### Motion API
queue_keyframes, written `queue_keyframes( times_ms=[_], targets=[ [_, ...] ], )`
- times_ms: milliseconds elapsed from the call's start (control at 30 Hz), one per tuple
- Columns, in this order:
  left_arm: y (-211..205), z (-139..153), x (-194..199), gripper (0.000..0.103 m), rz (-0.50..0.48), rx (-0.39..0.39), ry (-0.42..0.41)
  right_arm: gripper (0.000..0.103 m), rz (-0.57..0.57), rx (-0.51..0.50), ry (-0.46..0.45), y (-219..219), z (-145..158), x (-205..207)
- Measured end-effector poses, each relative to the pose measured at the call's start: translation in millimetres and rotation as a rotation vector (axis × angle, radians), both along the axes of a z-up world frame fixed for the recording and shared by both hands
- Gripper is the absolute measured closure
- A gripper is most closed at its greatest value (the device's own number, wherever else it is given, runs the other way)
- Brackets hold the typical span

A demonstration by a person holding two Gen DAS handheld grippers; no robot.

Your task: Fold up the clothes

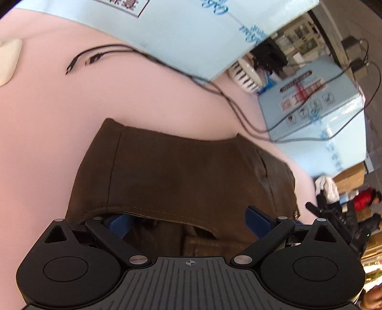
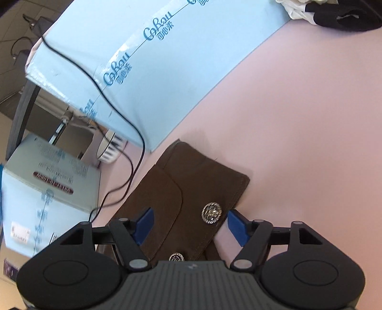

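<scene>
garment [image 2: 191, 190] on table [image 2: 298, 119], box [image 2: 155, 59] behind, cables [image 1: 238, 112] beside

Before you, the pink counter [image 2: 298, 124] carries a brown garment [image 1: 181, 171], pale blue cartons [image 2: 152, 66], black cables [image 1: 100, 56] and a dark clothes pile [image 2: 334, 12].

The garment [image 1: 181, 171] is showing plain dark brown, with silver patterned buttons [image 2: 211, 213]. The table [image 1: 59, 114] is looking pale pink. The boxes [image 2: 148, 71] are showing light blue with darker blue lettering. The cables [image 1: 100, 56] are looking black.
</scene>
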State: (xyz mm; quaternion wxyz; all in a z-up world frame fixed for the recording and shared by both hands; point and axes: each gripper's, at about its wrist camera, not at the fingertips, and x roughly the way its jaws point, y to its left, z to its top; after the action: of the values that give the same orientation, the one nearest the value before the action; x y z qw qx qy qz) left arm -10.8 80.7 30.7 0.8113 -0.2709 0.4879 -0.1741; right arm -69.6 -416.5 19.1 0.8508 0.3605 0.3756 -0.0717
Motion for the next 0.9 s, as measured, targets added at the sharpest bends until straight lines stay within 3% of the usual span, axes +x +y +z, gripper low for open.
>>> queue_keyframes(
  times_ms=[33,67,100,133,200,300,433,700,833,900],
  targets=[
    [0,0,2,0.006,0.007,0.004,-0.011,0.09,-0.002,-0.055,0.005,2,1,5],
    [0,-1,3,0.008,0.015,0.008,-0.022,0.091,-0.002,-0.097,0.004,4,-1,9],
    [0,-1,4,0.021,0.025,0.01,-0.037,0.096,-0.002,-0.13,-0.023,6,-2,11],
    [1,-2,5,0.045,0.041,0.008,-0.056,0.099,0.002,-0.162,-0.06,9,-3,12],
    [4,-4,6,0.072,0.07,-0.002,-0.091,0.101,0.002,-0.183,-0.103,10,-2,12],
    [10,-9,9,0.086,0.09,-0.045,-0.113,0.101,0.022,-0.159,-0.151,12,1,11],
    [12,-4,6,0.088,0.066,-0.037,-0.175,0.101,0.046,-0.123,-0.167,12,11,4],
    [31,-20,-28,0.088,0.066,-0.07,-0.227,0.101,0.031,-0.097,-0.056,-1,11,-9],
    [36,-28,-51,0.088,0.078,-0.084,-0.242,0.095,0.115,-0.072,-0.046,2,17,-22],
    [35,-30,-67,0.088,0.061,-0.062,-0.289,0.095,0.196,-0.08,-0.068,12,25,-33]
  ],
)
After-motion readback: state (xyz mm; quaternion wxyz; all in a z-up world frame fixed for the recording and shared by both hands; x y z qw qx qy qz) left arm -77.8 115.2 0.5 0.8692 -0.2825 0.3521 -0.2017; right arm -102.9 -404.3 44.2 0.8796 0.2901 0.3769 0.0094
